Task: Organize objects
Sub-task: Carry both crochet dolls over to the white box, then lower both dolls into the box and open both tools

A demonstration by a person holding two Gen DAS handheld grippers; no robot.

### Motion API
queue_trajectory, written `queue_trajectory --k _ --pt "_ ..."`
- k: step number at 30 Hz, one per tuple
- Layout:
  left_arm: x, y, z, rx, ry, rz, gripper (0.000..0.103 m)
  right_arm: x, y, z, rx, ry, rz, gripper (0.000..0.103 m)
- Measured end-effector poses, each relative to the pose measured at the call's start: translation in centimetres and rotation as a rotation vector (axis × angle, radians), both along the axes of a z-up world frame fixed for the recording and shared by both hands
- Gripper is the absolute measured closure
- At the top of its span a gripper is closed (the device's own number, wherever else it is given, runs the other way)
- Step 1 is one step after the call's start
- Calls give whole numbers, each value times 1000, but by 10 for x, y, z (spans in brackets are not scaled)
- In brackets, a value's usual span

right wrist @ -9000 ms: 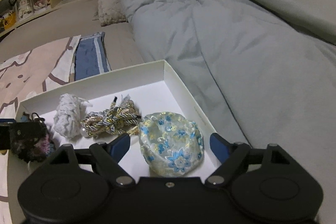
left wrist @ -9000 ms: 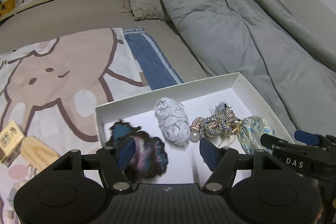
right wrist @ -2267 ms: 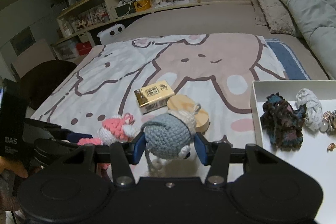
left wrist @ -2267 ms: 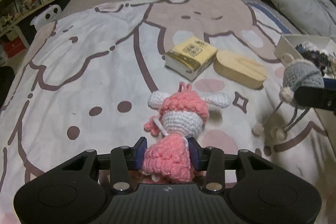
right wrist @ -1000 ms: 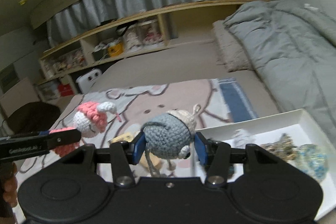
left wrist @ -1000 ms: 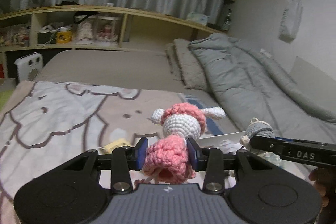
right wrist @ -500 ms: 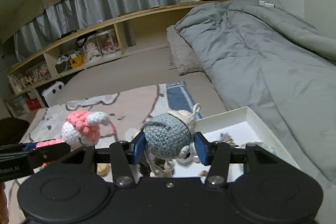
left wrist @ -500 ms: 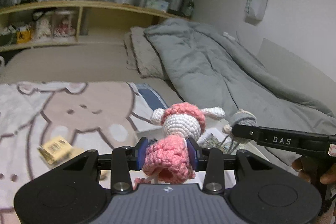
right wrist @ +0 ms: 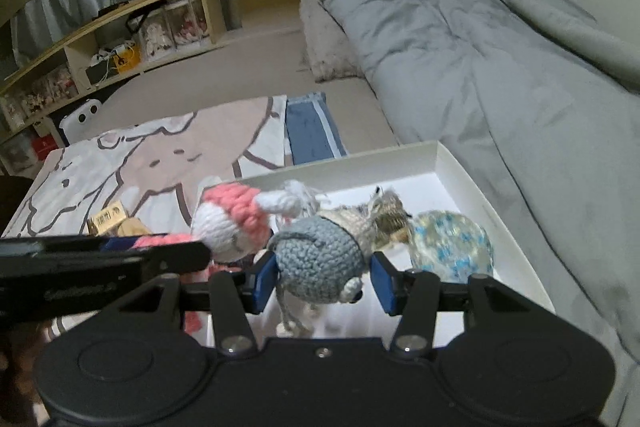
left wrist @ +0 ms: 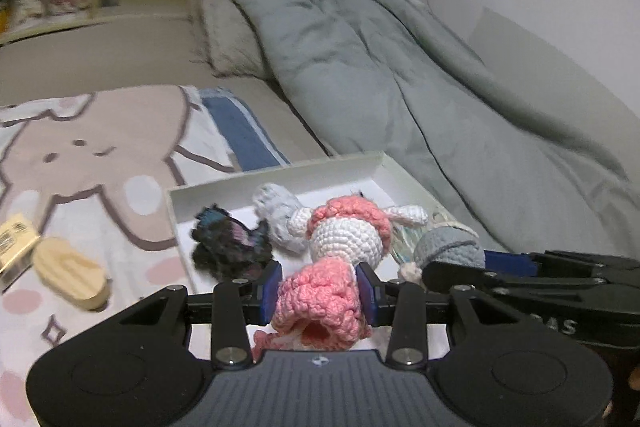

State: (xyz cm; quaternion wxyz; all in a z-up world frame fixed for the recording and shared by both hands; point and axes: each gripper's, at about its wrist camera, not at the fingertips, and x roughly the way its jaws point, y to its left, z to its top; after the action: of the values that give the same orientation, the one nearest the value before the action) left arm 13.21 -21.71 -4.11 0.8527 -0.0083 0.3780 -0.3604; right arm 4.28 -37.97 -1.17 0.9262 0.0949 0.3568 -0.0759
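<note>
My left gripper [left wrist: 319, 287] is shut on a pink and white crochet doll [left wrist: 344, 239] and holds it above the white box [left wrist: 280, 175]. My right gripper [right wrist: 322, 275] is shut on a grey crochet doll [right wrist: 320, 259], also above the white box [right wrist: 460, 163]. The two grippers are side by side; the pink doll [right wrist: 228, 223] shows in the right wrist view and the grey doll [left wrist: 448, 247] in the left. In the box lie a dark scrunchie [left wrist: 228, 243], a pale grey scrunchie [left wrist: 276, 211], a gold braided one [right wrist: 386, 215] and a blue-flowered one [right wrist: 448, 243].
The box sits on a cartoon blanket [left wrist: 80, 147] on the bed. A yellow pack [left wrist: 16, 239] and a wooden oval [left wrist: 68, 275] lie left of the box. A grey duvet [right wrist: 500, 67] borders the box on the right. Shelves [right wrist: 120, 39] stand at the back.
Both grippers have tilted down and moved over the white box with their dolls still held. The box and its contents have come into full view below them.
</note>
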Motion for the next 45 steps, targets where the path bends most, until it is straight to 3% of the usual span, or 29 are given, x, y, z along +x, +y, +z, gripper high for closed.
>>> queue_trajectory --k 7,12,18,19,22,25,38,45 --pt "18 -25 -27 173 -14 -143 62 -10 -3 -17 63 68 -15 51" --pt "26 -31 -36 225 -22 -182 61 -7 10 -23 101 85 36 51" --pt "34 -27 -33 219 14 -164 52 0 29 -37 185 155 111 50" --pt "35 -24 -31 207 24 -156 47 2 33 -40 176 179 121 49" --pt "34 -20 -24 204 26 -146 46 4 40 -45 136 219 125 37" --pt "30 -19 -20 232 9 -146 46 2 34 -41 146 196 95 32" --pt "20 1 -6 231 -6 -83 47 -3 16 -34 106 175 -13 32" --pt "12 18 10 216 -19 -36 47 -11 5 -16 110 99 -71 29"
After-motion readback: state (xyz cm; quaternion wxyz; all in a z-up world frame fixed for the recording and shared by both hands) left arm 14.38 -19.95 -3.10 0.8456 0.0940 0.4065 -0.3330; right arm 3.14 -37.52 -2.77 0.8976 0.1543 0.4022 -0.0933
